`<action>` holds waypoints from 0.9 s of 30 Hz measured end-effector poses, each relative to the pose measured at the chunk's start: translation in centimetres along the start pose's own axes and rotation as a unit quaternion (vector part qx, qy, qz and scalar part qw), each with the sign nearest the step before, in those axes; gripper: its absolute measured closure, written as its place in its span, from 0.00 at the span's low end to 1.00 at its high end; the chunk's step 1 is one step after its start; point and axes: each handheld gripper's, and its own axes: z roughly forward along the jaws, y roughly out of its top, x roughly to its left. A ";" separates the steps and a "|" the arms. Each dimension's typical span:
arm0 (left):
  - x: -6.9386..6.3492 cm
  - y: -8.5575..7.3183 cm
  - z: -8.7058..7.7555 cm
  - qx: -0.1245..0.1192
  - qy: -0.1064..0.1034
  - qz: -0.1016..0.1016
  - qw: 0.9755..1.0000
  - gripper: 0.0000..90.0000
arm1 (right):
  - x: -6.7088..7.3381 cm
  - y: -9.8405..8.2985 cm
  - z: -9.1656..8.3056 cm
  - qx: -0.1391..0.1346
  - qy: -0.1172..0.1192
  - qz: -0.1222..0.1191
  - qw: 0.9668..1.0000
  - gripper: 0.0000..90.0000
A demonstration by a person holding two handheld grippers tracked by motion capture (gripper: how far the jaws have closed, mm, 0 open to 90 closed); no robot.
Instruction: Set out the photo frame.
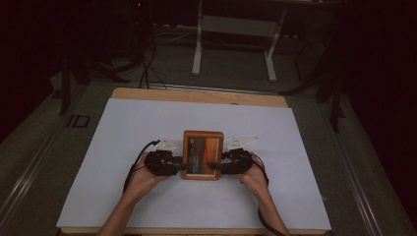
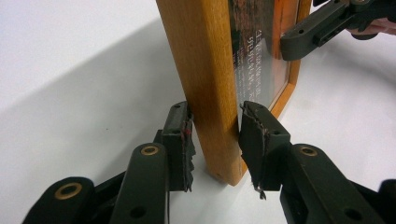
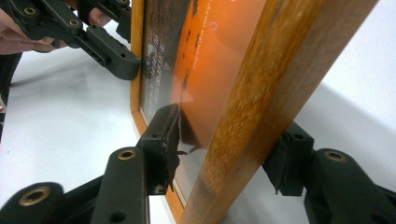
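A wooden picture frame (image 1: 202, 155) is straddled near the table's (image 1: 123, 147) front edge by the left gripper (image 2: 215, 140) and right gripper (image 3: 224, 154), both spread, pads not pressing.

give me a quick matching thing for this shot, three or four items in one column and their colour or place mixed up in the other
Column one:
1. picture frame
2. left gripper
3. right gripper
4. table cover

Column two:
a. white, spread under everything
b. at the frame's left edge in the high view
c. orange-brown wood, glass front
d. at the frame's right edge in the high view

Pairs: 1-c, 2-b, 3-d, 4-a
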 end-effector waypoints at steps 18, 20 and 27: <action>0.2 -0.2 -0.4 -0.008 -0.009 -0.005 1.000 0.64 | 0.0 0.0 -1.6 -0.007 -0.006 0.002 1.000 0.48; 0.5 -0.2 -0.6 -0.012 -0.010 -0.010 1.000 0.62 | 0.0 0.0 -2.0 -0.008 -0.006 0.001 1.000 0.47; 1.7 -0.5 -1.9 -0.032 -0.002 -0.035 0.999 0.55 | -0.2 -0.2 -3.6 -0.005 -0.015 0.003 1.000 0.46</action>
